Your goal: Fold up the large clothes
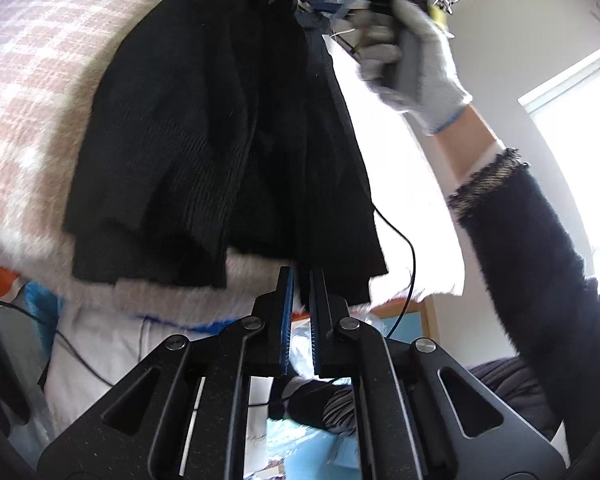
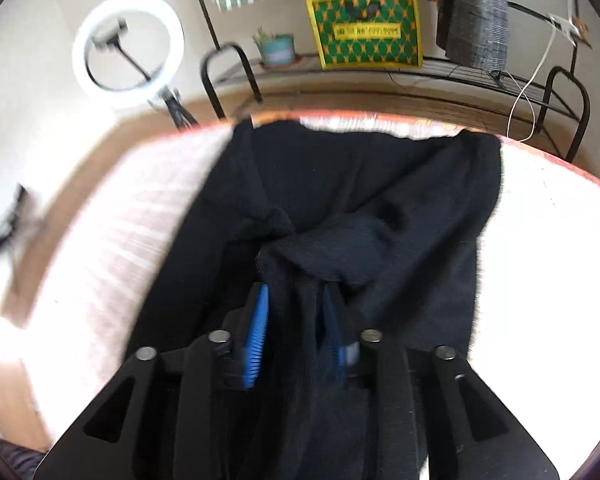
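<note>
A black knit garment [image 1: 220, 140] hangs bunched over the pink-and-white checked bed cover [image 1: 40, 80]. In the left wrist view my right gripper, held by a gloved hand [image 1: 412, 52], grips the garment at its top and lifts it. My left gripper [image 1: 302, 276] is nearly shut with a thin gap, empty, just below the garment's lower hem. In the right wrist view my right gripper [image 2: 294, 300] is shut on a gathered fold of the black garment [image 2: 380, 200], whose far part lies spread on the bed.
A black metal rack [image 2: 420, 68] behind the bed holds a green-and-yellow box [image 2: 366, 26] and a potted plant [image 2: 276, 48]. A ring light [image 2: 128, 44] stands at the left. A black cable [image 1: 408, 264] dangles near the garment. Bags and clutter [image 1: 312, 440] lie below.
</note>
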Motion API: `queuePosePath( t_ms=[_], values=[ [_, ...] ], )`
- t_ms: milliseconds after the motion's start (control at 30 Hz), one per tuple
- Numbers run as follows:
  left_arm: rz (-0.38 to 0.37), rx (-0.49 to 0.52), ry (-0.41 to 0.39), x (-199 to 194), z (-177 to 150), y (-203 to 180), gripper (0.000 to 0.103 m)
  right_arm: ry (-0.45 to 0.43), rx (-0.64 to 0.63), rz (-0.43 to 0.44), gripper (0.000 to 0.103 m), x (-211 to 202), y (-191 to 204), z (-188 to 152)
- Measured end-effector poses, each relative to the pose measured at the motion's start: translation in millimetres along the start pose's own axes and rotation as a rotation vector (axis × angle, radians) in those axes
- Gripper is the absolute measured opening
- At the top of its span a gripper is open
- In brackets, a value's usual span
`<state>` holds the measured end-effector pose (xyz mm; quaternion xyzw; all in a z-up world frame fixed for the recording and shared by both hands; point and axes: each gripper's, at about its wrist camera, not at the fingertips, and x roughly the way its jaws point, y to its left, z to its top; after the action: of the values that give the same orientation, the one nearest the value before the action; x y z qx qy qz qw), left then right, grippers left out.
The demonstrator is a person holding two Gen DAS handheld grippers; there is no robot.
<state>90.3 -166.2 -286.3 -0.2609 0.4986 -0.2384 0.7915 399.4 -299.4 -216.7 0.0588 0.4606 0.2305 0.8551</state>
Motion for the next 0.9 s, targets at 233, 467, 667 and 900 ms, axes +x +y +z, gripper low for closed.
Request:
queuePosePath(
  t_ms=[233, 467, 667, 900],
  values=[
    [0.079, 0.107, -0.002, -49, 4, 1, 0.004, -0.136, 0.118, 0.084, 0.034, -67, -62, 0],
    [0.199, 0.212, -0.017, -77, 97, -10, 0.004, -0.196, 0.299, 0.037, 0.034, -73, -125, 1],
    [0.245, 0.196, -0.043, -70, 159, 5, 0.004, -0.156, 0.275, -0.003, 0.034, -41, -131, 39],
    [0.196, 0.112, 0.011, -50, 181, 18, 0.004, 0.053, 0.24, -0.13, 0.034, 46, -111, 98]
  ],
)
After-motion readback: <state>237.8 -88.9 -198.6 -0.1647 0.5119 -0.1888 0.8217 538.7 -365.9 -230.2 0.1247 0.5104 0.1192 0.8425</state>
